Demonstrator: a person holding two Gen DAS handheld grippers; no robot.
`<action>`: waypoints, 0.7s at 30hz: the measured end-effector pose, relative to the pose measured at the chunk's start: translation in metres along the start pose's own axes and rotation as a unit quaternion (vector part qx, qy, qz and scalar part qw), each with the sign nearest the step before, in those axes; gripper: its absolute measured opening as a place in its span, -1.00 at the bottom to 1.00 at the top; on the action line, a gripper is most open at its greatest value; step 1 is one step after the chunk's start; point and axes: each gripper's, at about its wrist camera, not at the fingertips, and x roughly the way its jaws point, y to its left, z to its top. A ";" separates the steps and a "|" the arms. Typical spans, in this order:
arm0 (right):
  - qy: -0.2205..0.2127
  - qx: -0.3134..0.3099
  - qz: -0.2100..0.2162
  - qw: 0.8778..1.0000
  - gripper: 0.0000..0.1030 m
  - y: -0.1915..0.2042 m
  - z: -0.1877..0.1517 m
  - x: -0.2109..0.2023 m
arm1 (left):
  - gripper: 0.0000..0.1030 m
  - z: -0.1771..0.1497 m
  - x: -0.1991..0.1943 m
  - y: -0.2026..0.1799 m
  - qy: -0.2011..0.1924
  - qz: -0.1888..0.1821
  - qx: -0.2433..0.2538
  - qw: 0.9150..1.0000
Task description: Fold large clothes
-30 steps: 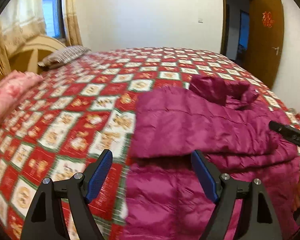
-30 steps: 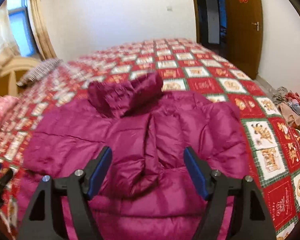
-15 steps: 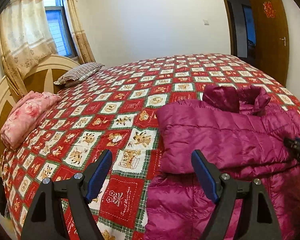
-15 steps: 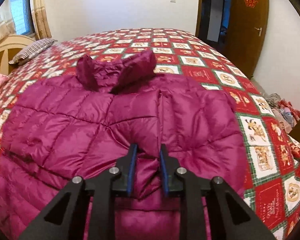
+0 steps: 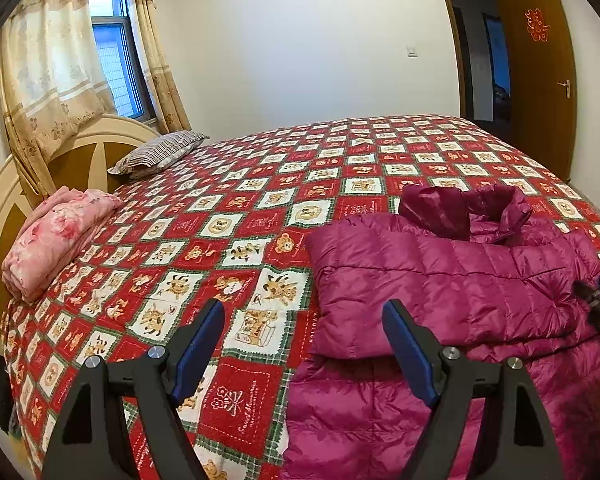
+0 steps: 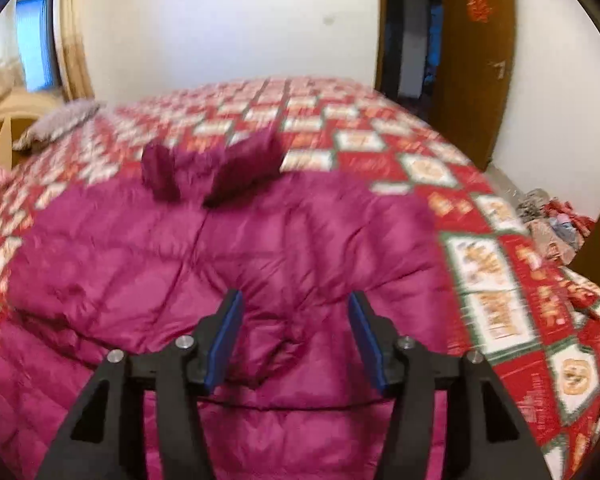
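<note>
A magenta puffer jacket (image 5: 440, 280) lies on the bed with both sleeves folded across its front and its hood (image 5: 460, 210) at the far end. My left gripper (image 5: 304, 344) is open and empty, held above the quilt by the jacket's left edge. My right gripper (image 6: 296, 332) is open over the folded sleeve cuff (image 6: 284, 332) in the middle of the jacket (image 6: 180, 248), holding nothing. The right wrist view is blurred by motion. The right gripper's tip shows in the left wrist view (image 5: 596, 304) at the right edge.
The red patchwork quilt (image 5: 228, 216) covers the whole bed. A folded pink blanket (image 5: 56, 236) and a striped pillow (image 5: 156, 154) lie by the headboard (image 5: 4, 200) at left. A heap of clothes (image 6: 552, 220) lies on the floor at right, near the open door (image 5: 540, 72).
My right gripper was shut on the sleeve cuff half a second ago and has opened, letting it go. My left gripper has pulled back and up, staying open.
</note>
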 end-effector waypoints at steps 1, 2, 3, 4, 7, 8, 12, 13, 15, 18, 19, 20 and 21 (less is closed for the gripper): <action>-0.009 0.003 -0.002 1.000 0.11 -0.002 0.003 -0.007 | 0.58 0.001 0.000 -0.001 0.000 -0.001 -0.002 1.000; -0.018 0.006 0.001 1.000 0.11 -0.003 0.008 -0.014 | 0.58 0.002 0.000 -0.002 0.000 -0.002 -0.003 1.000; -0.023 0.006 0.006 1.000 0.11 -0.002 0.011 -0.018 | 0.58 0.002 0.000 -0.002 0.000 -0.005 -0.004 1.000; -0.027 0.004 0.013 1.000 0.02 0.001 0.016 -0.022 | 0.58 0.003 0.000 -0.003 0.000 -0.007 -0.005 1.000; -0.028 -0.008 0.031 0.999 -0.25 0.015 0.027 -0.020 | 0.58 0.006 0.002 -0.007 0.000 -0.008 -0.003 1.000; -0.026 -0.016 0.037 0.999 -0.25 0.022 0.030 -0.017 | 0.58 0.009 0.005 -0.008 0.000 -0.007 -0.003 1.000; -0.008 -0.032 0.042 0.999 -0.27 0.038 0.037 0.012 | 0.58 0.029 0.030 -0.011 0.012 -0.004 -0.010 1.000; 0.001 -0.029 0.045 0.999 -0.34 0.039 0.035 0.018 | 0.58 0.036 0.040 -0.013 0.017 -0.002 -0.010 1.000; 0.026 -0.028 0.050 0.998 -0.38 0.040 0.032 0.039 | 0.58 0.045 0.058 -0.016 0.024 -0.002 -0.011 1.000; 0.048 -0.031 0.047 0.997 -0.38 0.040 0.023 0.057 | 0.58 0.054 0.092 -0.024 0.033 0.012 -0.007 0.999; 0.056 -0.032 0.049 0.997 -0.38 0.039 0.019 0.063 | 0.58 0.052 0.107 -0.028 0.037 0.022 -0.005 0.999; 0.060 -0.034 0.049 0.996 -0.38 0.038 0.015 0.067 | 0.58 0.050 0.118 -0.029 0.044 0.033 -0.004 0.998; 0.064 -0.039 0.049 0.996 -0.38 0.038 0.012 0.070 | 0.58 0.045 0.132 -0.029 0.060 0.049 -0.004 0.997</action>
